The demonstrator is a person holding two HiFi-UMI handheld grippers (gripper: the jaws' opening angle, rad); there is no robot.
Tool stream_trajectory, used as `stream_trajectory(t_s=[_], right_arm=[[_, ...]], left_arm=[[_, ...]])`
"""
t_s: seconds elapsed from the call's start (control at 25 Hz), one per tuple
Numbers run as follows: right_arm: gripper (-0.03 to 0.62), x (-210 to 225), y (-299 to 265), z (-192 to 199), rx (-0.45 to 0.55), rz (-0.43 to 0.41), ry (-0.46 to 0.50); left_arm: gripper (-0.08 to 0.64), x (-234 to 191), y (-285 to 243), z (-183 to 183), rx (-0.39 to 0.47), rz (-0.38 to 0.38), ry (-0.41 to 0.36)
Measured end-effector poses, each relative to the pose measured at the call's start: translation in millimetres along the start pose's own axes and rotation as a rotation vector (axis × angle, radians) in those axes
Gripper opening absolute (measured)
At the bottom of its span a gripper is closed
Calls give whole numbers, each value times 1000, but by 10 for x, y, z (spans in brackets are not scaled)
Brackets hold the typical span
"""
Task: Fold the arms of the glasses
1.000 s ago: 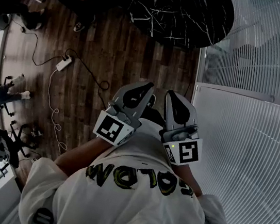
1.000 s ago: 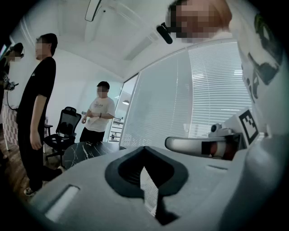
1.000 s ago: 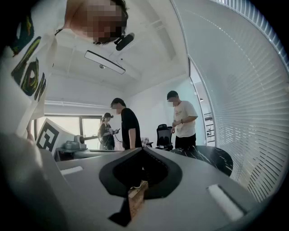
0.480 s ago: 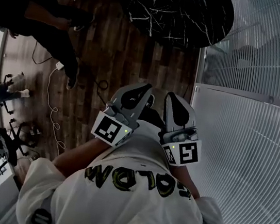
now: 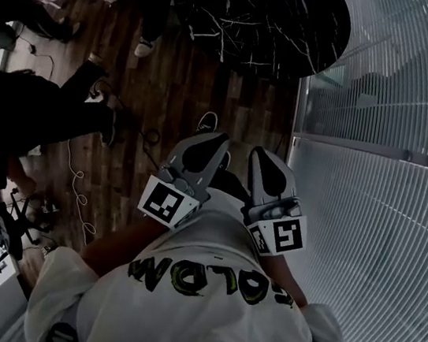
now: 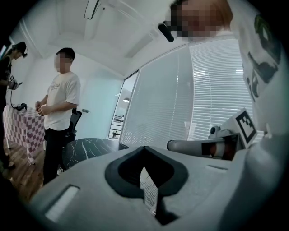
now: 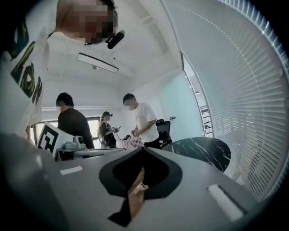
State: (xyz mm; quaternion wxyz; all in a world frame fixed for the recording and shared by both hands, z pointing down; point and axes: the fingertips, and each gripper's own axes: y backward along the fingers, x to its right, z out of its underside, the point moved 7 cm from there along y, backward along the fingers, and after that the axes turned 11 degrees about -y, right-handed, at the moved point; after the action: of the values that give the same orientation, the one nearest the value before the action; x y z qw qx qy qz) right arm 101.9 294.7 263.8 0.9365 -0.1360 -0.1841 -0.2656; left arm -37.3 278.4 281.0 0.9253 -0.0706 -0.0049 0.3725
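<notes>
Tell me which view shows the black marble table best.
The head view: the black marble table appears from above, its veined round top mostly in frame. In the left gripper view the table is a low, edge-on slice; in the right gripper view the table likewise.

The glasses cannot be seen in the head view or either gripper view.

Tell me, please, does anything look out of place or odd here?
Nothing is spilled or damaged. Oddly, no glasses appear in any view; the left gripper and right gripper have jaws together, empty.
</notes>
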Motion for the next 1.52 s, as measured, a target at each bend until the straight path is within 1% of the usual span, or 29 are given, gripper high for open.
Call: stream_trajectory(t_s=[0.2,0.4,0.6,0.8,0.92,1.16,1.32,1.52], right_arm=[[2,87,-207,-52,-8,-6,4],[2,300,-493,-132,-16,20,0],[2,491,-965,-289,-27,31,4],[2,616,-1584,-519,-33,32,27],[2,678,-1941,-631,-36,35,48],[2,744,-2576,-836,-34,38,69],[2,818,-2859,-900,-35,52,84],[2,897,-3024,-933,-25,68,93]], left_arm=[[2,-154,-157,38,-3,-2,6],[2,-458,-416,87,-14,-15,27],[2,-891,-748,31,-14,-21,37],[2,-1469,-1093,-52,-22,-26,47],[2,-1802,-1282,-74,-37,-19,70],[2,-2380,-1535,-160,-41,-1,66],[2,-2632,-1685,-172,-40,21,54],[2,-2802,-1813,-149,-42,49,56]])
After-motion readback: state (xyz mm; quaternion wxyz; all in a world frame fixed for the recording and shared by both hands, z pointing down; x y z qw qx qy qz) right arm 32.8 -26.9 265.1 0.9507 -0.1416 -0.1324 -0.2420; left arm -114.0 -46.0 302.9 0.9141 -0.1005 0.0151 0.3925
